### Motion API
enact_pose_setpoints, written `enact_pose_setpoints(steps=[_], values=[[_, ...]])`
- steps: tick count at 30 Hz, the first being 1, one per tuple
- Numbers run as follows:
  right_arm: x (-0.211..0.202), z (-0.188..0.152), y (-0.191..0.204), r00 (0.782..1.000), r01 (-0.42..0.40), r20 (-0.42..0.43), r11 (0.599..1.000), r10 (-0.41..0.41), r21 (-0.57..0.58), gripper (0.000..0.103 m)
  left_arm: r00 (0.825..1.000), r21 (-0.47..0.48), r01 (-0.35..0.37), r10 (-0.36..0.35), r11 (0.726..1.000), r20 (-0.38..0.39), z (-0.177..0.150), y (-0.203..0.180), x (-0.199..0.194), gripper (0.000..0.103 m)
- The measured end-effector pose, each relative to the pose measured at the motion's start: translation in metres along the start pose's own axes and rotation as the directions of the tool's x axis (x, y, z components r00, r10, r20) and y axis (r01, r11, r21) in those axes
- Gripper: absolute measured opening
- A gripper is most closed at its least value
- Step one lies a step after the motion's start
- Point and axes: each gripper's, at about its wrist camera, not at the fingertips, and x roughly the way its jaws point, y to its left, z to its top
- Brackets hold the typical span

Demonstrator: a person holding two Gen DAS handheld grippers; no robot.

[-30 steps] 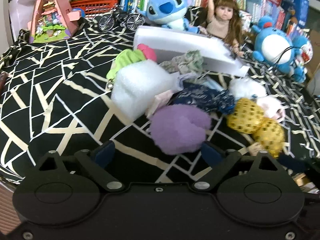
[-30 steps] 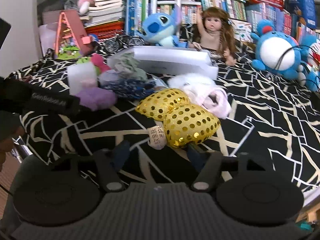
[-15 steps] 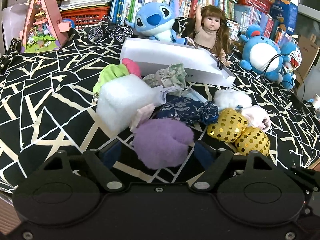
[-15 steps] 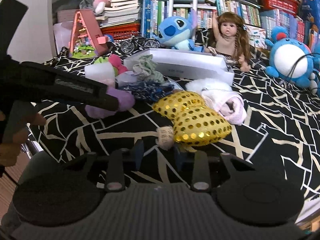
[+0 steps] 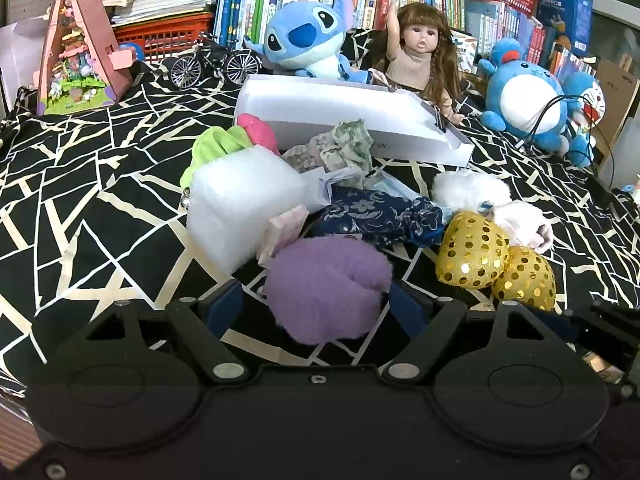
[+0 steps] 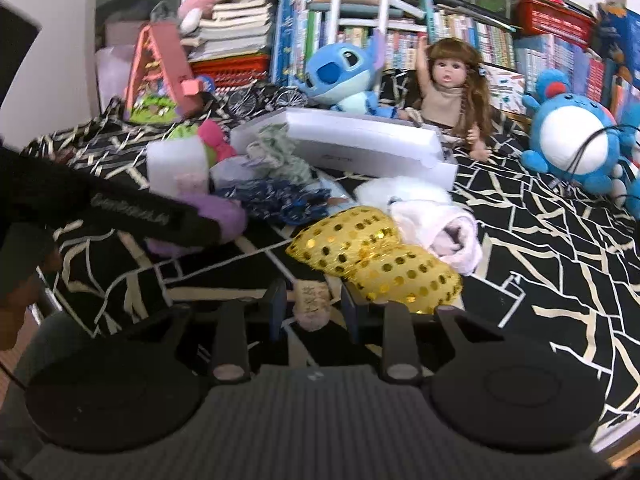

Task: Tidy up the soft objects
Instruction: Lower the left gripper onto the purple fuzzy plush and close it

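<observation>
A purple fluffy puff [image 5: 324, 288] lies on the black patterned cloth between the fingers of my left gripper [image 5: 318, 304]. The right pad touches its fur and a strip of cloth shows beside the left pad. A gold sequin plush [image 6: 376, 256] lies just ahead of my right gripper [image 6: 312, 308]. Its white tag [image 6: 310, 304] sits between the opening jaws, with a gap on each side. Behind the pile stands a white box [image 5: 360, 120]. The pile holds a white fluffy block [image 5: 240, 204], a blue floral cloth [image 5: 376, 216] and a white pompom [image 5: 468, 188].
A Stitch plush [image 5: 304, 44], a doll [image 5: 416, 56] and a round blue plush [image 5: 524, 100] with a cable sit at the back before bookshelves. A toy bicycle [image 5: 216, 64] and a pink model house [image 5: 76, 60] stand at the back left. The left gripper's black body [image 6: 132, 216] crosses the right wrist view.
The left fingers narrowed around the purple puff. The right jaws closed in on the white tag, then widened a little. The left gripper's body came into the right wrist view.
</observation>
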Motion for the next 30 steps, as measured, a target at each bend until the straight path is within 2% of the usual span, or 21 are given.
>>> enact_pose_setpoints(steps=[4,11,15,19,20,22,23,30], values=[[0.005,-0.001,0.002,1.0,0.005,-0.02,1.0,-0.005,0.006,0.045,1.0,0.005,-0.004,0.004,1.0,0.004,0.0,-0.002,0.003,0.081],[0.007,-0.001,0.001,1.0,0.018,-0.026,1.0,-0.017,0.025,0.032,1.0,0.005,-0.003,0.003,1.0,0.027,-0.001,-0.004,0.006,0.081],[0.008,-0.001,0.002,0.999,0.026,-0.023,0.999,-0.026,0.034,0.031,0.998,-0.007,0.007,-0.006,1.0,0.057,-0.001,-0.003,0.005,0.081],[0.009,-0.001,0.003,0.999,0.031,-0.022,0.999,-0.03,0.027,0.031,0.999,-0.02,0.008,-0.007,1.0,0.048,0.0,-0.002,0.011,0.08],[0.01,-0.001,0.003,0.999,0.032,-0.021,0.999,-0.031,0.027,0.03,0.999,-0.025,0.012,-0.01,1.0,0.043,0.0,-0.001,0.013,0.079],[0.01,-0.001,0.003,0.999,0.034,-0.02,0.999,-0.033,0.032,0.027,0.999,-0.037,0.033,-0.032,0.999,0.024,0.0,0.001,0.017,0.064],[0.01,-0.001,0.003,0.999,0.037,-0.021,0.999,-0.036,0.037,0.024,0.999,-0.047,0.038,-0.037,0.998,0.016,0.001,0.001,0.017,0.063],[0.006,0.001,0.0,0.999,0.033,-0.008,0.998,-0.032,0.06,0.023,0.996,-0.014,0.088,-0.087,0.996,0.028,0.002,-0.004,-0.005,0.061]])
